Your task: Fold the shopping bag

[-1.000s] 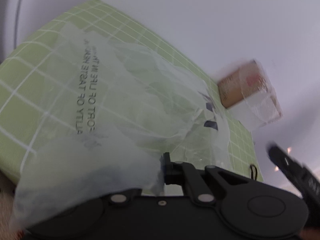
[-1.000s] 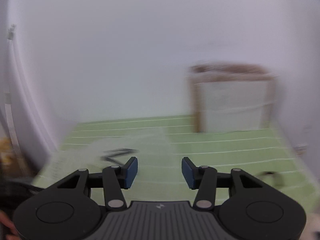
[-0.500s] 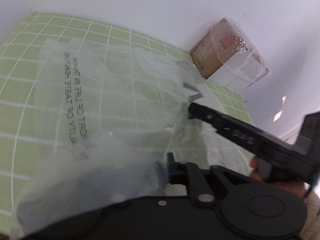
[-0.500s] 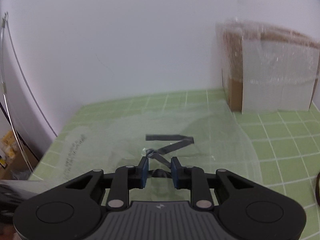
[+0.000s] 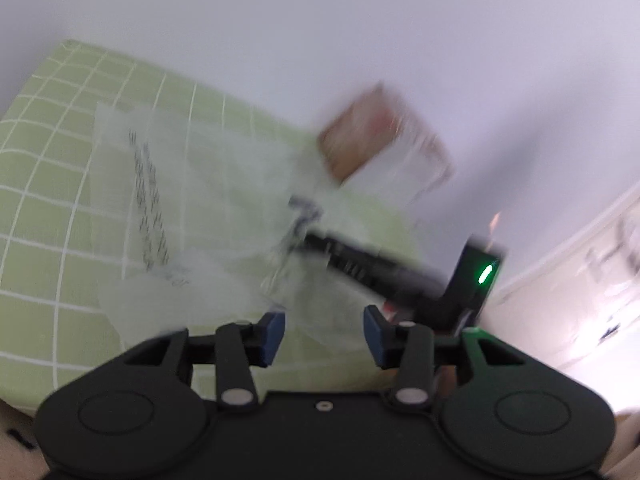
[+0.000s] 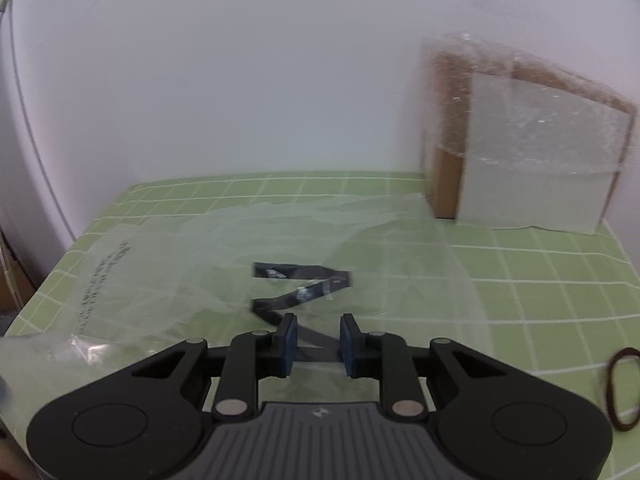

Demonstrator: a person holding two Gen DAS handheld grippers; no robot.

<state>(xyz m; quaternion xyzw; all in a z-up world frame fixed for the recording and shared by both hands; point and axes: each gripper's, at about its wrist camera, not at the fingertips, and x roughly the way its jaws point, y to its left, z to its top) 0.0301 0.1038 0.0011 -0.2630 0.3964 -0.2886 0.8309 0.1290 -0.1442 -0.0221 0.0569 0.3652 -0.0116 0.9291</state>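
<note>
A translucent shopping bag [image 5: 208,184] with black lettering lies crumpled on a green grid mat [image 5: 48,184]. My left gripper [image 5: 324,332] hovers above the bag's near edge. Its jaws are opening and nothing is between the blue pads. In the right wrist view the bag [image 6: 200,264] spreads across the mat [image 6: 540,280], with a dark strip [image 6: 300,272] zigzagging on it. My right gripper [image 6: 319,340] is down on the bag's middle, jaws narrowed on a bunch of film and the strip. In the blurred left view, the right gripper's fingers [image 5: 340,248] hold rumpled film.
A cardboard box wrapped in bubble film [image 6: 532,152] stands at the mat's far right against the white wall; it also shows blurred in the left wrist view [image 5: 380,140]. A dark elastic loop [image 6: 622,388] lies on the mat at the right edge.
My left gripper let go of the bag, opened and lifted away; the film no longer drapes over it. My right gripper came down onto the bag and narrowed its jaws on it.
</note>
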